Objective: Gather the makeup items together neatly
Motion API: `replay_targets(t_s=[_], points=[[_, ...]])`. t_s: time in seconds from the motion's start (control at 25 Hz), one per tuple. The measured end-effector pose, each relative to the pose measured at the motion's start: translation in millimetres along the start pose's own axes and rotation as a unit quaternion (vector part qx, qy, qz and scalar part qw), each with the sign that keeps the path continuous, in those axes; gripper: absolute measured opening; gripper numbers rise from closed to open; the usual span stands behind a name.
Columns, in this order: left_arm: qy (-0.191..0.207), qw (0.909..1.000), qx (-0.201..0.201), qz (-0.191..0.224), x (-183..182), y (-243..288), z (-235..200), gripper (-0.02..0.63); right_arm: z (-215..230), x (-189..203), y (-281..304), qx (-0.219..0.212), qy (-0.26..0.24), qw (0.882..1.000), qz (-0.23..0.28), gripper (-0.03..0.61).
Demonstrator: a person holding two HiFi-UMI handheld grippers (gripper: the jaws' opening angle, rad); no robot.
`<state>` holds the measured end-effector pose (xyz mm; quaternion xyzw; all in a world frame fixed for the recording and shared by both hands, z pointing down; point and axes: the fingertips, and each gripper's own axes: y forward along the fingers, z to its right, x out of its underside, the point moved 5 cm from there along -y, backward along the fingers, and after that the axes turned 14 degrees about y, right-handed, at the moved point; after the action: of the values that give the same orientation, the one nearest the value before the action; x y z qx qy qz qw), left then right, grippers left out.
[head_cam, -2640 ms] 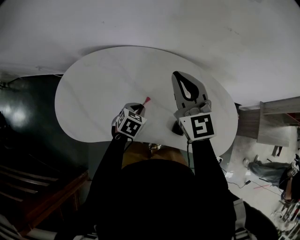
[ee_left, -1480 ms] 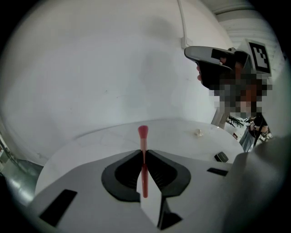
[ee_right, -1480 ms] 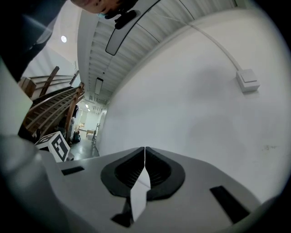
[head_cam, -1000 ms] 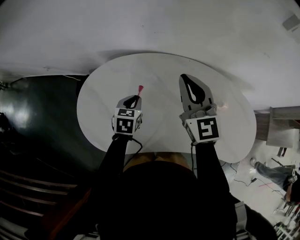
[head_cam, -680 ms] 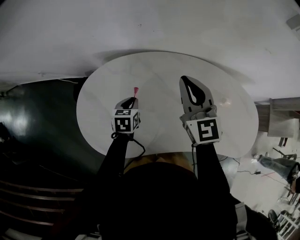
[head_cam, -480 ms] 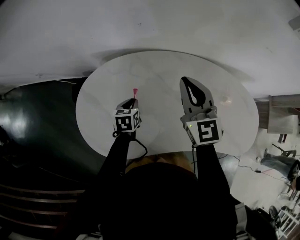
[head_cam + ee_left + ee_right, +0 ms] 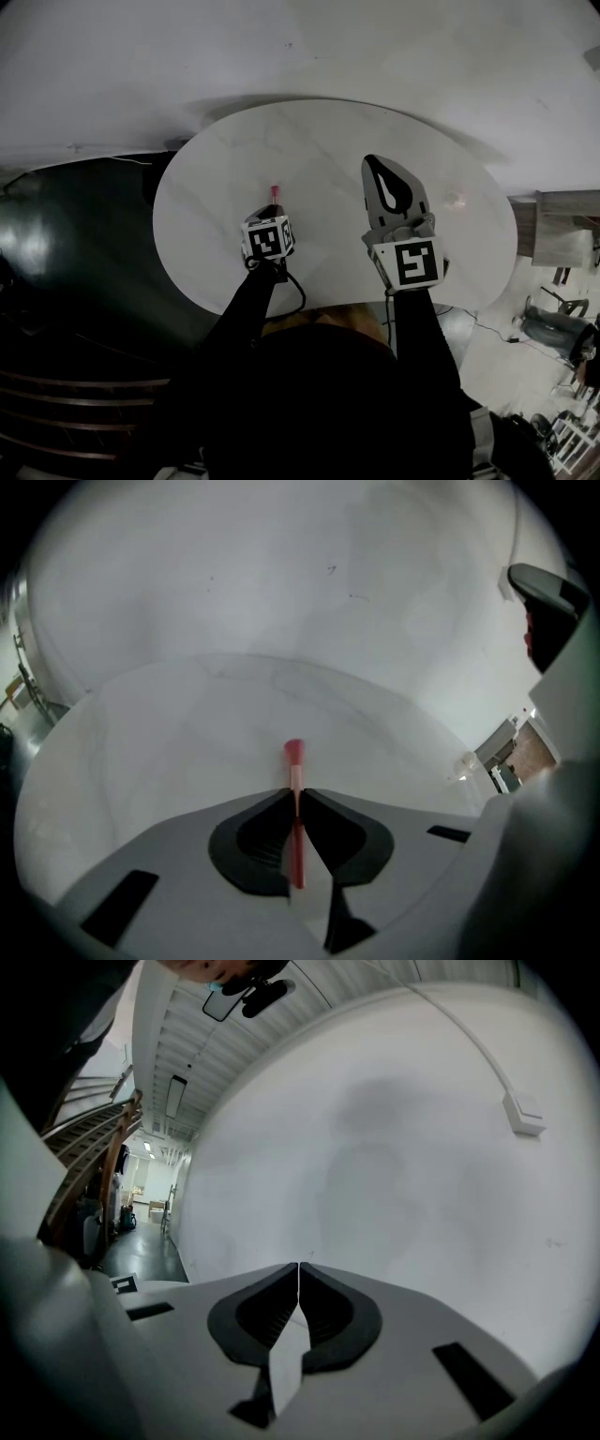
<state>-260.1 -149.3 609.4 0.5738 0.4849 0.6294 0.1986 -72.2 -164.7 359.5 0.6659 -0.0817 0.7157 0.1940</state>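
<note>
Red, slim makeup brush [image 7: 293,753] sits clamped in the left tongs [image 7: 297,793] over the white tabletop [image 7: 319,141], by its near edge; the right tongs [image 7: 298,1269] are pressed together, empty.

Left hand-held gripper [image 7: 272,208]: pitched steeply downward, its marker cube [image 7: 269,237] turned up toward the head. Jaws nearly together and clamped on a thin red stick [image 7: 294,761], which is gripped along its shaft with its tip standing out past the jaw tips.

Right hand-held gripper [image 7: 376,164]: held close to level and pointing away from the body. Jaws fully together, nothing between them.

Both arms are extended forward in black sleeves, left arm [image 7: 246,314] and right arm [image 7: 412,328]. The two grippers are side by side and apart, the right reaching farther out.
</note>
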Motion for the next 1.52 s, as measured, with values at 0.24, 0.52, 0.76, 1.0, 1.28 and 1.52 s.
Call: replay_targets(t_s=[0.24, 0.52, 0.76, 1.0, 1.28, 1.52], points=[[0.002, 1.0000, -0.007, 0.004, 1.6, 5.0, 0.0, 0.055, -4.7, -6.3, 2.0, -0.002, -0.001, 1.000, 0.009, 0.028], [0.006, 1.0000, 0.001, 0.005, -4.0, 1.6, 3.3, 0.085, -4.7, -8.1, -2.7, -0.001, -0.007, 1.000, 0.010, 0.028], [0.006, 0.9998, -0.003, 0.019, -8.1, -4.6, 2.0, 0.097, -4.2, -11.5, -8.2, -0.002, -0.007, 1.000, 0.016, 0.028], [0.065, 0.9951, -0.027, 0.070, -33.1, -30.5, 12.3, 0.097, -2.3, -16.1, -16.5, -0.004, -0.005, 1.000, 0.030, 0.028], [0.168, 0.9725, -0.045, 0.156, -75.8, -73.0, 52.4, 0.098, 12.4, -21.2, -38.2, 0.001, 0.003, 0.999, 0.044, 0.028], [0.235, 0.9415, -0.068, 0.232, -106.2, -107.5, 92.6, 0.098, 30.7, -26.2, -55.8, -0.002, 0.004, 0.998, 0.059, 0.028]])
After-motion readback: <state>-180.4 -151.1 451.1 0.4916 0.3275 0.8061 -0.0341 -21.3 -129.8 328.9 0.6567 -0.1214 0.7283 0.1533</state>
